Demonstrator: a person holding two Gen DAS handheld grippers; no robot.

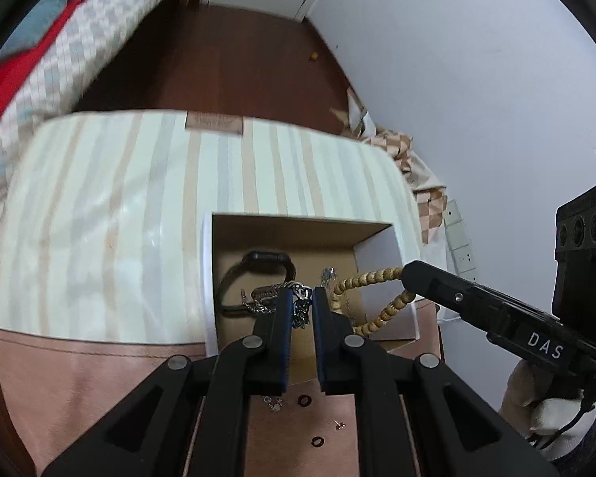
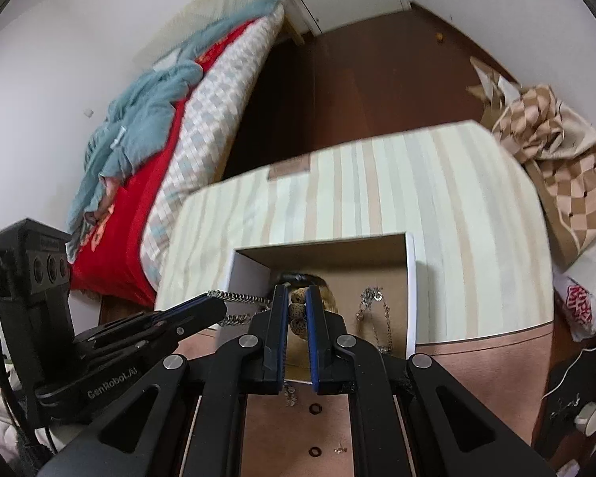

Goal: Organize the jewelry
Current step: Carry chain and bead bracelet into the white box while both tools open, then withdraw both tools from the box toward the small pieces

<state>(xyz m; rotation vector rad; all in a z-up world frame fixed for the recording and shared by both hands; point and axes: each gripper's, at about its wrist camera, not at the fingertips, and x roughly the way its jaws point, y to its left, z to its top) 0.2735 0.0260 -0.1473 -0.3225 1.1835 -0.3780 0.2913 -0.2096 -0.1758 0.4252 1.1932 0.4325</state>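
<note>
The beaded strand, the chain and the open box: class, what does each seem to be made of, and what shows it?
The tan round-beaded strand looks like matte wood, its beads speckled and grainy. The silver linked chain seems polished metal, since its links glint. The open brown box appears plain cardboard, with dull brown inner walls and white outer faces.

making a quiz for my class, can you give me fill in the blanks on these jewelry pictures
The left gripper is shut on a silver metal ____.
The right gripper is shut on a string of round wooden ____.
Both pieces hang over the open cardboard ____.
Two small dark rings lie on the ____ cloth.

Missing words: chain; beads; box; pink
</note>
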